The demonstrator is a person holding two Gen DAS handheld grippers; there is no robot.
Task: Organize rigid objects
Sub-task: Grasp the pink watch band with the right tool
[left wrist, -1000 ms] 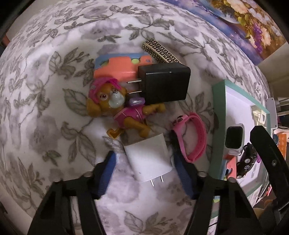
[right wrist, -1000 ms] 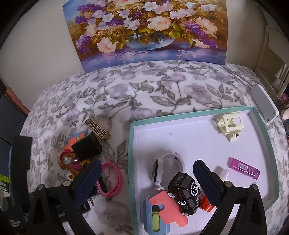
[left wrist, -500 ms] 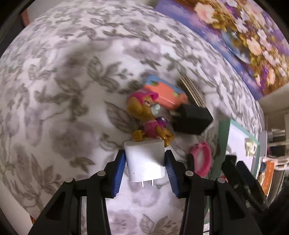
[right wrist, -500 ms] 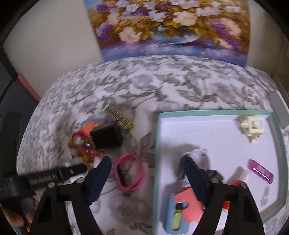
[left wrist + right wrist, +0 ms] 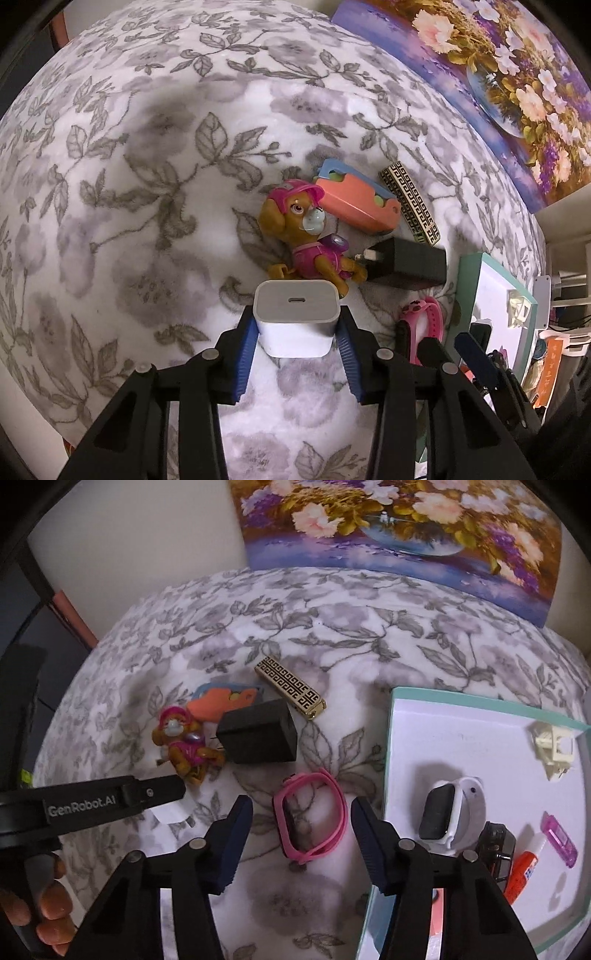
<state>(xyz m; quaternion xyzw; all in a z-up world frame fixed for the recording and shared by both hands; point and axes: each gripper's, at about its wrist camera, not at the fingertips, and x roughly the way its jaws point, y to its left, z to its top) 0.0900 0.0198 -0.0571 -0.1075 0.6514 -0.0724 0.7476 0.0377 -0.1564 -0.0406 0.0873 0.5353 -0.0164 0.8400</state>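
My left gripper (image 5: 296, 332) is shut on a white charger (image 5: 296, 316), held above the floral cloth; the charger also shows in the right wrist view (image 5: 170, 812). Beyond it lie a toy dog (image 5: 306, 240), a black charger (image 5: 406, 266), an orange-blue block (image 5: 356, 201), a gold patterned bar (image 5: 410, 203) and a pink watch band (image 5: 424, 321). My right gripper (image 5: 301, 843) is open above the pink watch band (image 5: 310, 816), left of the teal-rimmed tray (image 5: 388, 760).
The tray holds a white smartwatch (image 5: 447, 808), a cream plastic part (image 5: 552, 746), a toy car (image 5: 496, 845), a purple item (image 5: 559, 838) and a glue stick (image 5: 524, 867). A flower painting (image 5: 399, 528) leans on the back wall.
My left gripper closed on the white charger and lifted it off the cloth. My right gripper moved left from over the tray to over the pink watch band.
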